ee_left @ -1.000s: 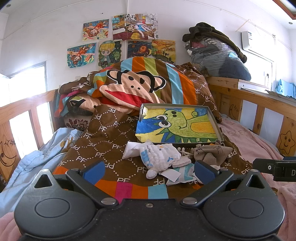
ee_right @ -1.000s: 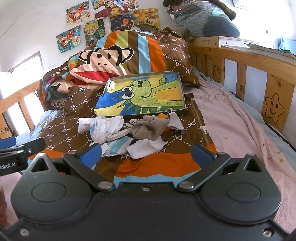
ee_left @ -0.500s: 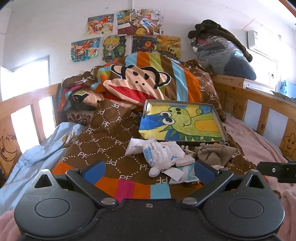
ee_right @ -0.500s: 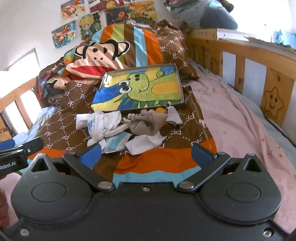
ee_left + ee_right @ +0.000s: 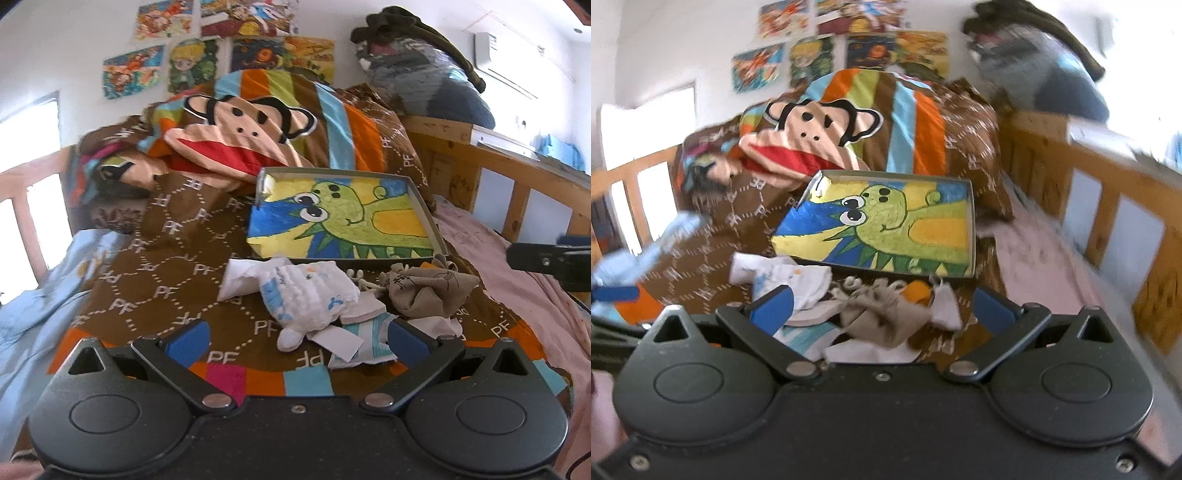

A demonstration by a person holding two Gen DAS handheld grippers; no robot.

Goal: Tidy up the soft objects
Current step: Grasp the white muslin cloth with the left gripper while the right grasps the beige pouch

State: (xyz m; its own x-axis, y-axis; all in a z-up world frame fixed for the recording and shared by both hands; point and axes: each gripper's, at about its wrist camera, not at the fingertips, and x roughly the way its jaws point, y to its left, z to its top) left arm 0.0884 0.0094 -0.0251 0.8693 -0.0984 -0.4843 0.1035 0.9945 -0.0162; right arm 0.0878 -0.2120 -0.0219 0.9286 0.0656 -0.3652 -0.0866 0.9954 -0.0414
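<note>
Your left gripper (image 5: 297, 339) hangs with jaws wide apart and empty; the white sock (image 5: 308, 301) lies just ahead, right of centre in the left wrist view, its long axis running down-left to up-right. Right of it sits the grey pouch (image 5: 430, 291), with the tray (image 5: 421, 201) behind. Your right gripper (image 5: 882, 308), jaws equally spread and holding nothing, is nearer: the grey pouch (image 5: 882, 319) lies between its fingertips. Since a second ago that gripper has closed in on the pile; the left barely advanced

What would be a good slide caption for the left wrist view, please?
Open left gripper hovers before a pile of small socks beside a dinosaur-painted tray on the bed.
</note>
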